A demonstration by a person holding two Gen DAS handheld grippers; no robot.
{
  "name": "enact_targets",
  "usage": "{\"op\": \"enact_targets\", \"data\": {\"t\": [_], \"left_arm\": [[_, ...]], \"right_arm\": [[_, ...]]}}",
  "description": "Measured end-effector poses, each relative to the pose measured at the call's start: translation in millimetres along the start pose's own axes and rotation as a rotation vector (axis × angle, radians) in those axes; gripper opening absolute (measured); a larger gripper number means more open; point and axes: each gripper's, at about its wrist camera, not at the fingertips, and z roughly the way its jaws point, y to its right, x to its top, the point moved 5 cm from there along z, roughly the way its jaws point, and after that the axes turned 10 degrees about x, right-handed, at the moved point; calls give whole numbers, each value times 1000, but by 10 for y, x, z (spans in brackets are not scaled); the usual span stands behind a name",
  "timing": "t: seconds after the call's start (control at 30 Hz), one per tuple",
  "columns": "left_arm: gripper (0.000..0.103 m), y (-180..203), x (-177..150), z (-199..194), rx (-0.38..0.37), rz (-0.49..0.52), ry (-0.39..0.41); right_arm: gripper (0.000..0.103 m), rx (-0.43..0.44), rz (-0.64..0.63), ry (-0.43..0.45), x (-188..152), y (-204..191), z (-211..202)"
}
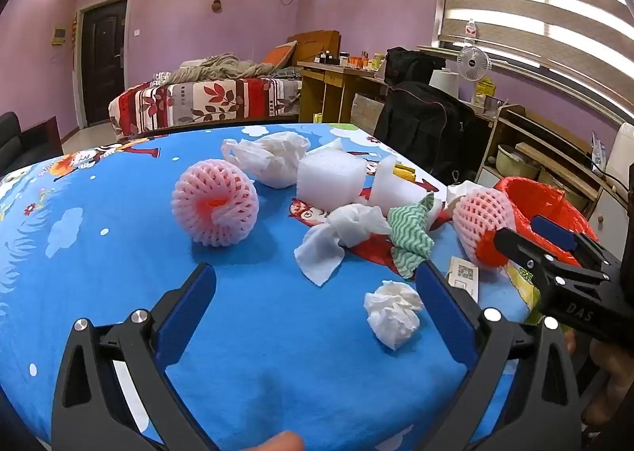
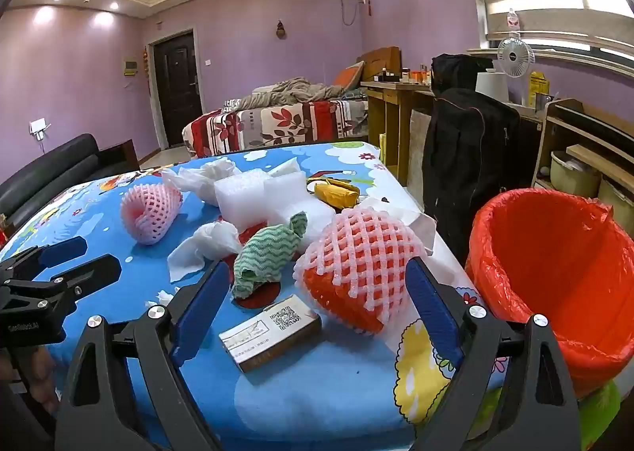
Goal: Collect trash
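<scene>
Trash lies on a table under a blue cartoon cloth. My left gripper hangs open over the near edge with nothing between its fingers. A crumpled tissue lies by its right finger, and a pink foam net sits ahead to the left. My right gripper is open too. A second foam net with an orange underside sits just ahead between its fingertips, untouched by the pads. A small box with a QR code lies flat between the fingers. A green wavy cloth is beside them.
A bin lined with a red bag stands off the table's right edge. White foam blocks, more tissues and a yellow packet lie farther back. A black bag leans beyond the table. The left gripper shows at the left.
</scene>
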Motion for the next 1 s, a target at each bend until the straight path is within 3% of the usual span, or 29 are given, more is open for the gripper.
{"op": "enact_targets", "data": {"t": [1.0], "left_arm": [[98, 2, -1, 1, 10, 15, 1]], "right_arm": [[84, 2, 10, -6, 0, 8, 20]]}}
